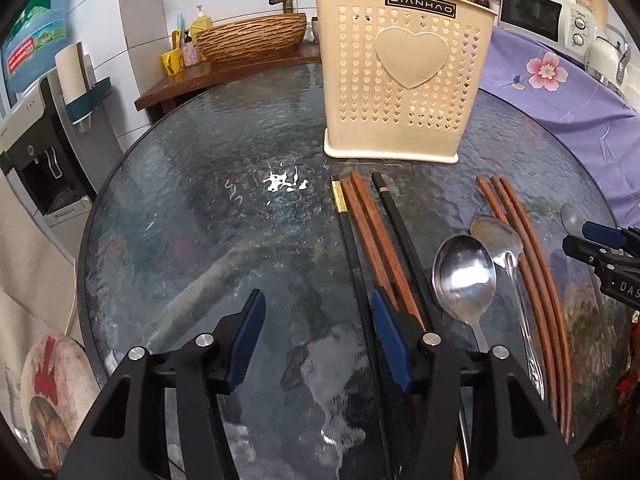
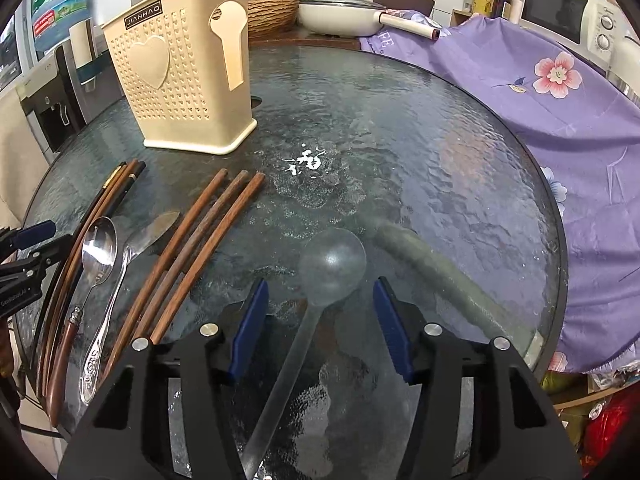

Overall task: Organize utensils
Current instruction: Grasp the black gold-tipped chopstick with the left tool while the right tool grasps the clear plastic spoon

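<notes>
Right gripper straddles the translucent spoon, fingers apart and clear of its handle, apparently lining up a pinch. Left gripper hangs parted over bare glass table, beside the black and brown chopsticks. Beyond them, the cream utensil holder stands upright and ready to receive utensils.

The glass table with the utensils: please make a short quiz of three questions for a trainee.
1. True or false: the beige holder already contains chopsticks.
2. What lies between the fingers of the right claw? A) translucent spoon B) fork C) knife
3. Fill in: the holder's front bears a large ____ shape.

Key: 1 false, no utensil shows above its rim; the chopsticks lie on the table. 2 A. 3 heart.
</notes>
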Demonstrator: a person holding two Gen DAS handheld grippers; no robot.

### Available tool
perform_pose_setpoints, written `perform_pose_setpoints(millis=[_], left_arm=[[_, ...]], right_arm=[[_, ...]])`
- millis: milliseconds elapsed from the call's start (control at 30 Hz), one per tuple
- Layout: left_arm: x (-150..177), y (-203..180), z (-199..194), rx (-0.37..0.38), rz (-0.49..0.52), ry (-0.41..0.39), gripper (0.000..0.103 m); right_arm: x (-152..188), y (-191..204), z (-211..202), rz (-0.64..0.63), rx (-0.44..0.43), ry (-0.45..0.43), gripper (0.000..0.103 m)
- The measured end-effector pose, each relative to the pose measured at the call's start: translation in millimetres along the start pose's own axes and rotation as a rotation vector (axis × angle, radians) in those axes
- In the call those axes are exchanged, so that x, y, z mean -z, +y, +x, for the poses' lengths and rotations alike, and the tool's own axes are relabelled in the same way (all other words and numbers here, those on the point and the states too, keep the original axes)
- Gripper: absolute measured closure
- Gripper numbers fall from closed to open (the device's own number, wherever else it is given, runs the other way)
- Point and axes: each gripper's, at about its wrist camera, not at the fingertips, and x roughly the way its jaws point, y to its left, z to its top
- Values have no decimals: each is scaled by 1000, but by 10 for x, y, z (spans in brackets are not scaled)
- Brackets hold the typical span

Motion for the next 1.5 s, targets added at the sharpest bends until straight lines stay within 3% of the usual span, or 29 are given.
perform_pose_setpoints(millis=[400, 667, 1100, 1333, 1500], left_arm=[[-428, 6, 329, 17, -18, 54, 60], [-563, -20, 425, 10, -15, 71, 79], [-631, -40, 466, -4, -23, 75, 95], [-660, 30, 485, 11, -57, 78, 96], [-696, 142, 371, 41, -87, 35, 96]], right_arm=[[-161, 22, 119, 16, -6, 30, 56], [-204, 40, 141, 12, -6, 35, 66], [-328, 31, 205, -17, -16, 63, 66], [-322, -33, 179, 9, -73, 19, 67], [-392, -59, -44, 23, -124, -87, 67]])
